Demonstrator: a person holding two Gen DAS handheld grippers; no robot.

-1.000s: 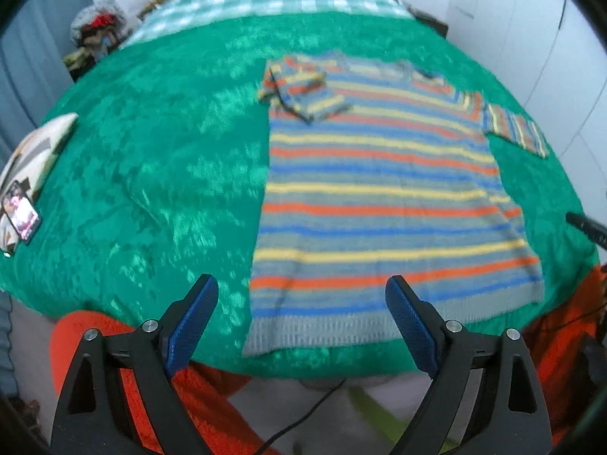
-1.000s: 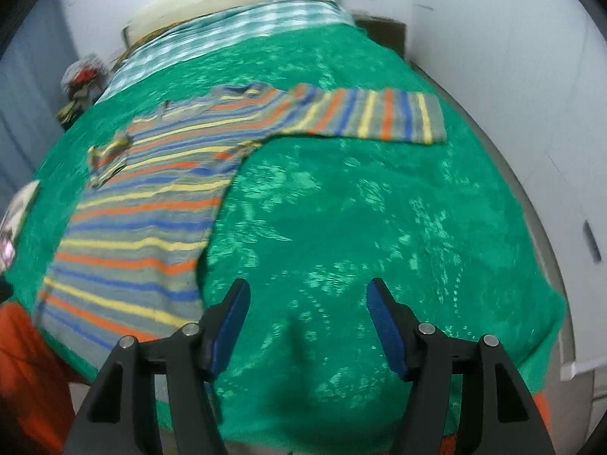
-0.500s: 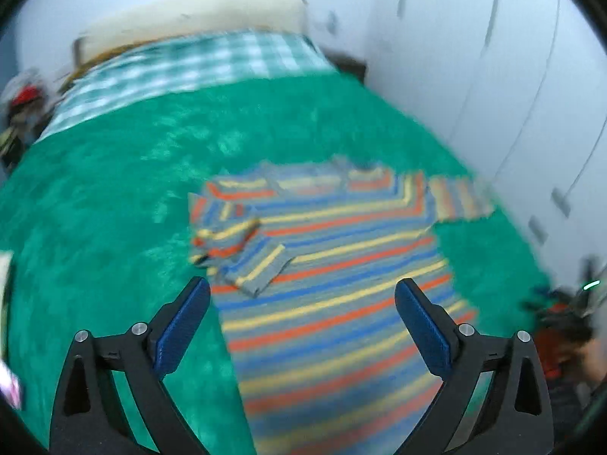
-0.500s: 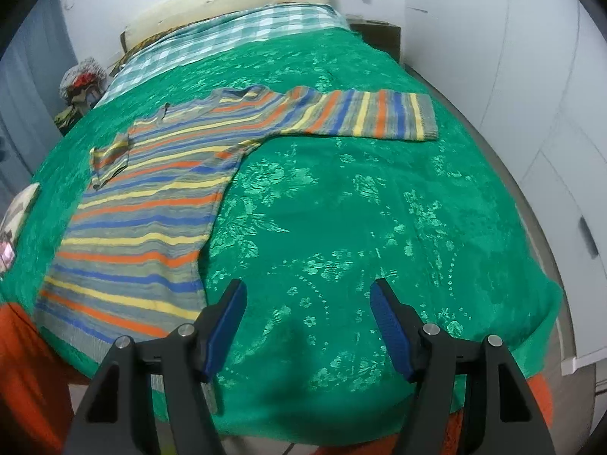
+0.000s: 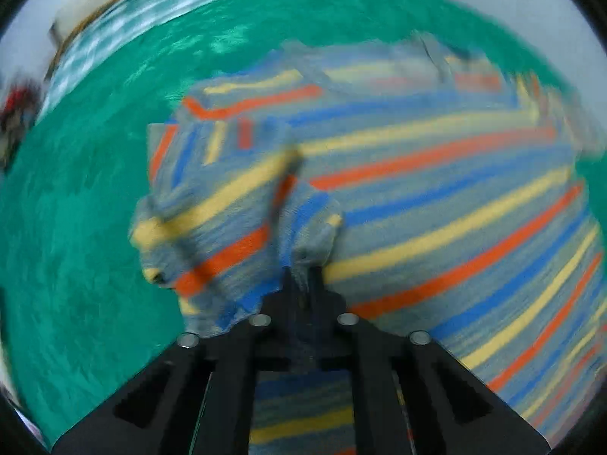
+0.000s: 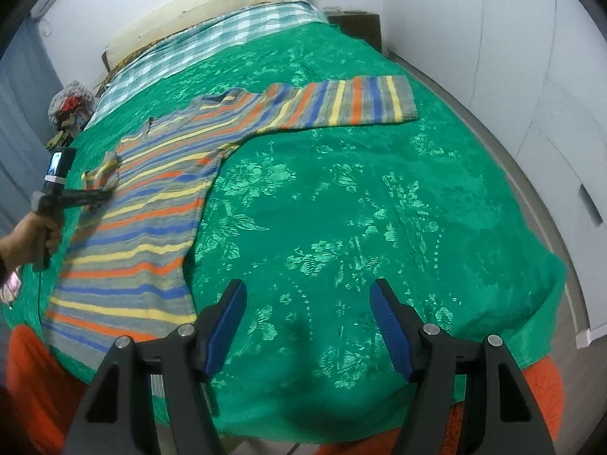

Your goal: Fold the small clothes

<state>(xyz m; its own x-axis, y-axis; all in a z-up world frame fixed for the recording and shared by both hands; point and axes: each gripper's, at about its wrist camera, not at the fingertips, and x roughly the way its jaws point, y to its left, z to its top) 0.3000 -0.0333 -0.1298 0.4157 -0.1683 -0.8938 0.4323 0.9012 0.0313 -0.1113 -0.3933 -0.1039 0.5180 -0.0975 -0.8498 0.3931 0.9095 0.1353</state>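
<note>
- Bed: covered by a green patterned spread, it filled most of both views; a checked cover and a pale pillow lay at its far end, white cupboard doors stood to the right, and an orange rug showed below the near edge.
- Striped sweater: it lay flat on the left part of the spread, one sleeve stretched out to the right, the other bunched over the chest.
- Progress: judged early; only the bunched sleeve was in hand, and the outstretched sleeve and body remained unfolded.
- Left gripper: fingers together, clamped on the bunched sleeve; this view was blurred.
- Right gripper: fingers wide apart, empty, above bare spread near the bed's near edge.
</note>
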